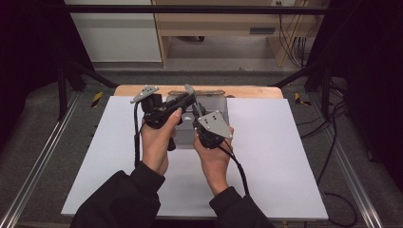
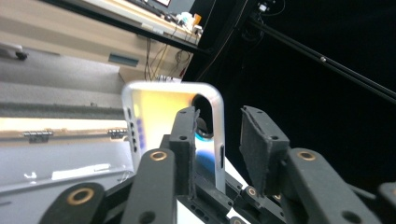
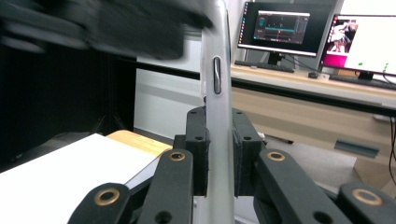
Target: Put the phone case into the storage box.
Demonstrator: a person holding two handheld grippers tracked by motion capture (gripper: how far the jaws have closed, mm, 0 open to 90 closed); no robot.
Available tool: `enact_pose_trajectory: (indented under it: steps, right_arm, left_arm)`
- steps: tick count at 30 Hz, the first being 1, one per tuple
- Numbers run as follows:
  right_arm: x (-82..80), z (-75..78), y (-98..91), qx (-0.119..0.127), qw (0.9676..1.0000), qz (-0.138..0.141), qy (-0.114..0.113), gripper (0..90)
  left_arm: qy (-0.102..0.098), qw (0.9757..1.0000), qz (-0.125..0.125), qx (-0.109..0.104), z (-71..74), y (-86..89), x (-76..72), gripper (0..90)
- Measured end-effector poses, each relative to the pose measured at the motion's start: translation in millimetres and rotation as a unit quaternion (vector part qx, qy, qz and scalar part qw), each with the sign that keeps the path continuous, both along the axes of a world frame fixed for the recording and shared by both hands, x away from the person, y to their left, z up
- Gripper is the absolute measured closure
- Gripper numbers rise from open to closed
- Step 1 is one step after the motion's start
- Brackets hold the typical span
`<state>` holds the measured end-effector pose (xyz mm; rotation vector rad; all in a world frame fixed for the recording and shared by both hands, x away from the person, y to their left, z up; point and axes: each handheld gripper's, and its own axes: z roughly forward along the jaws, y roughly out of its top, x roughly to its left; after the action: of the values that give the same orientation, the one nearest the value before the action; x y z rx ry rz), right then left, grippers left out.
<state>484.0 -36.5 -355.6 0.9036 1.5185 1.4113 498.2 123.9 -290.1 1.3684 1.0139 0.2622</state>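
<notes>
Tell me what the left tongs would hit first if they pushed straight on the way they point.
Probably the phone case: its rim already stands between the left tongs, touching one pad, with a gap to the other. The right tongs clamp its edge. Depth is hard to judge.

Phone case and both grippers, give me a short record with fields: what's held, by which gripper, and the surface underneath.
item: silvery phone case with a camera cutout, held up on edge
right gripper: shut on the case's side rail, fingers pressing both faces
left gripper: open; case edge between the fingers, one finger clear of it
surface: white sheet over a wooden table
background: monitors on a desk
</notes>
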Motion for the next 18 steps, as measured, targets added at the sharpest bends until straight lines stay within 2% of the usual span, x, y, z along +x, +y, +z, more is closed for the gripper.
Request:
enact_pose_trajectory:
  steps: [2,5,9,11,14,18]
  right_arm:
    - [0.8,-0.9,-2.0,0.004,1.0,-0.001,0.004,80.5]
    - [4.0,-4.5,-9.3,0.011,0.9998,-0.004,0.015,80.4]
    - [5.8,-6.7,-13.7,0.011,0.9997,-0.004,0.021,80.5]
    - [8.4,-8.6,-19.3,0.019,0.9993,0.001,0.033,80.4]
    - [9.9,-9.6,-23.8,0.023,0.999,-0.002,0.037,80.5]
    - [13.9,-11.9,-32.9,0.029,0.9984,-0.009,0.048,80.5]
  left_arm:
    - [-0.007,1.0,0.004,0.0,1.3,1.3,-2.4,64.1]
    - [-0.017,0.9998,0.006,0.011,1.6,4.0,-4.7,60.7]
    - [-0.027,0.9993,0.013,0.024,-3.0,10.1,-6.7,60.8]
    - [-0.029,0.9989,0.021,0.029,-6.5,13.6,-6.9,52.8]
    - [-0.031,0.998,0.033,0.044,-13.2,21.3,-7.2,50.2]
    - [-0.041,0.9956,0.053,0.064,-23.0,32.5,-9.3,43.1]
